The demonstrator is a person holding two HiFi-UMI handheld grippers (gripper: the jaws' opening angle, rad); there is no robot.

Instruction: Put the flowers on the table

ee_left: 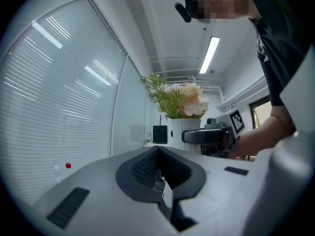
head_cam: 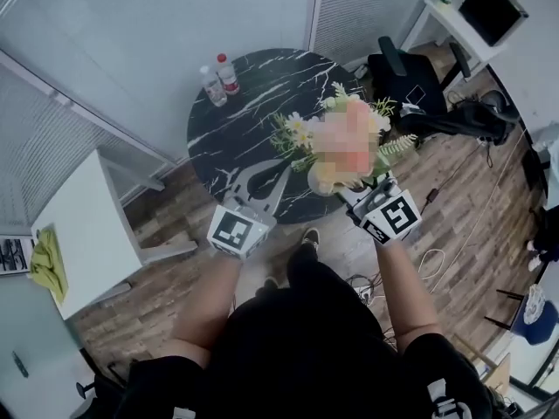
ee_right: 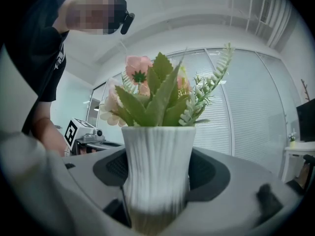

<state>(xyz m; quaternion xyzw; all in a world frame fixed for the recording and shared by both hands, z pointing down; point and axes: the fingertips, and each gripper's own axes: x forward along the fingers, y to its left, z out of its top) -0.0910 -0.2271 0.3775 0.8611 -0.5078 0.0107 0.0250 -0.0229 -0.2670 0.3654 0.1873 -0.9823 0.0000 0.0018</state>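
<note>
Through the head view I am looking down on a round black marble table (head_cam: 253, 103). Two bottles (head_cam: 220, 79) are standing near its far left edge, and the rest of its top is lying bare. A white side table (head_cam: 83, 225) is sitting off to the left, and a black office chair (head_cam: 410, 81) is crowding the table's far right side. The right gripper (head_cam: 371, 201) is holding the flowers (head_cam: 301, 136) in their pale vase (head_cam: 325, 180) over the table's near right edge. The left gripper (head_cam: 262, 182) is hovering beside it, over the near rim.

Through the left gripper view I am seeing the jaws pressed together at their tips with nothing between them. The flowers (ee_left: 182, 100) are showing ahead and to the right, upright in the white vase (ee_left: 177, 129). Window blinds (ee_left: 64, 97) are filling the left side.

Through the right gripper view I am seeing the jaws clamping the vase (ee_right: 157, 166) low on its body, one pad on each side. The vase is ribbed, white and standing upright. Pink and cream blooms with green leaves (ee_right: 157, 97) are rising from its mouth. The left gripper (ee_right: 81, 132) is showing just to the left.
</note>
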